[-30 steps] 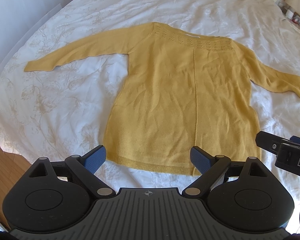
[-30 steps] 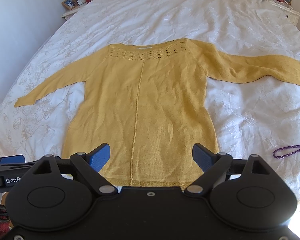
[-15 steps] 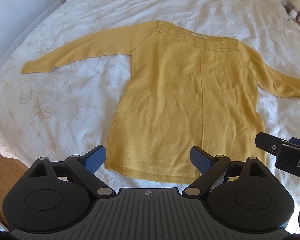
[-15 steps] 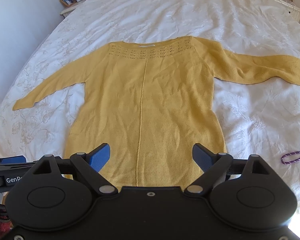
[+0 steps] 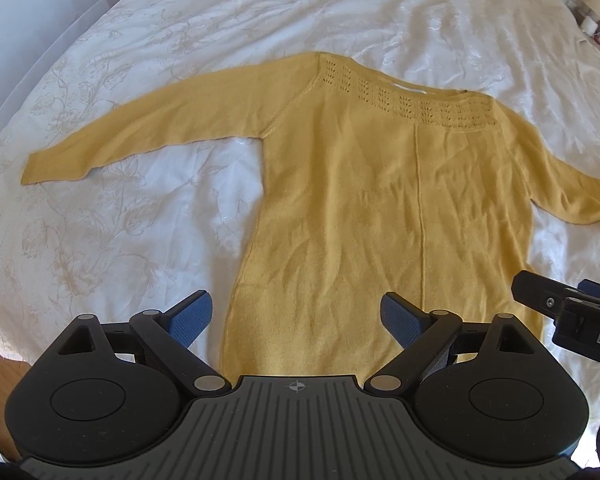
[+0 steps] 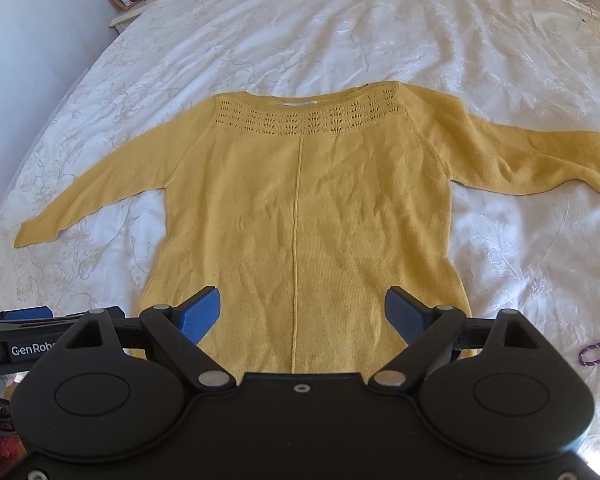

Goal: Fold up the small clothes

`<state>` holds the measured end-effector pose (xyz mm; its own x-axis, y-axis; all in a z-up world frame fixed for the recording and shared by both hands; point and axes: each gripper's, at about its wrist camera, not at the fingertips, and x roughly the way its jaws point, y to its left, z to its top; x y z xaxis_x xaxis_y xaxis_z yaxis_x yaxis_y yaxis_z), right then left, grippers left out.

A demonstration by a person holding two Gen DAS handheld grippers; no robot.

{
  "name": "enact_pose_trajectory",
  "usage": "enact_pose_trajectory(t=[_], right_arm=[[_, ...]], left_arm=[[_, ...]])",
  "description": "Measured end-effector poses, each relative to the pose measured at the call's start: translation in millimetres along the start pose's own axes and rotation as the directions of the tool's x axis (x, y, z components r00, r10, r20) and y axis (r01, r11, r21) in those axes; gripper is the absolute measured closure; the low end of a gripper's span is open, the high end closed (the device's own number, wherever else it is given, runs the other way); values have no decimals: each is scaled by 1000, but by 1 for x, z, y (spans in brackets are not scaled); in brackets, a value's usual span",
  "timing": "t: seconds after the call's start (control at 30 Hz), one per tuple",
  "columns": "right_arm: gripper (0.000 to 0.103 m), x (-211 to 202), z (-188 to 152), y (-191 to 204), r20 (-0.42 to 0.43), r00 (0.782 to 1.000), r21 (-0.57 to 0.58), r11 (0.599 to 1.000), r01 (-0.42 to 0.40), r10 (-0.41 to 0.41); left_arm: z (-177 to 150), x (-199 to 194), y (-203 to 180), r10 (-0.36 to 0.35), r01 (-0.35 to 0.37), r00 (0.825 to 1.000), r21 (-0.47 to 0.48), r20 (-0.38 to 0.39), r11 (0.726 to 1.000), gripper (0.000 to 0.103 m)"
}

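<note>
Yellow sweater lies flat, front up, on the white bed, neck away from the cams, both sleeves out to the sides, hem nearest. Nothing folded yet, by the look of it.

Left hand-held gripper hovers w/ jaws wide over the hem's left corner, holding nothing. Right hand-held gripper likewise wide and empty, over the hem's right half.

Likely step: approach for the 1st grasp. To do it well: come down on the hem corners, one per side, pinch both layers of knit w/o catching the bedcover, lift evenly so the centre seam stays straight. Knit is floppy, so keep tension betw. grips. Purple cord lies well apart on the right, no obstacle.
</note>
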<state>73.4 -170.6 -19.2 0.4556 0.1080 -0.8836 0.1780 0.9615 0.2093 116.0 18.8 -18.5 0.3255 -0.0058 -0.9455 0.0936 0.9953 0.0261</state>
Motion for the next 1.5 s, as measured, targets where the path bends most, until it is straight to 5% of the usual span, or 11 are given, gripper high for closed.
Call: enact_pose_trajectory(t=[0.23,0.3,0.67,0.97,1.3,1.5], right_arm=[[13,10,20,-4,72,997,37,999,21,-24],[13,9,24,-7,124,991,35,998,55,-58],[12,2,55,-72,343,911,35,973,229,-227],[13,12,92,-220,234,923,108,951,288,-306],[20,8,101,-375,97,903,163,902,400,-418],[20,18,91,-443,32,933,302,894,332,-357]], left_arm=[[29,21,-2,-69,68,998,67,9,995,14],[36,26,-4,-92,89,996,95,21,991,27],[68,33,-25,-139,119,982,153,130,981,38],[53,42,-57,-144,149,981,-31,127,988,39],[44,49,-105,-74,75,995,-11,71,997,39],[45,48,-119,-45,45,998,-21,44,999,39]])
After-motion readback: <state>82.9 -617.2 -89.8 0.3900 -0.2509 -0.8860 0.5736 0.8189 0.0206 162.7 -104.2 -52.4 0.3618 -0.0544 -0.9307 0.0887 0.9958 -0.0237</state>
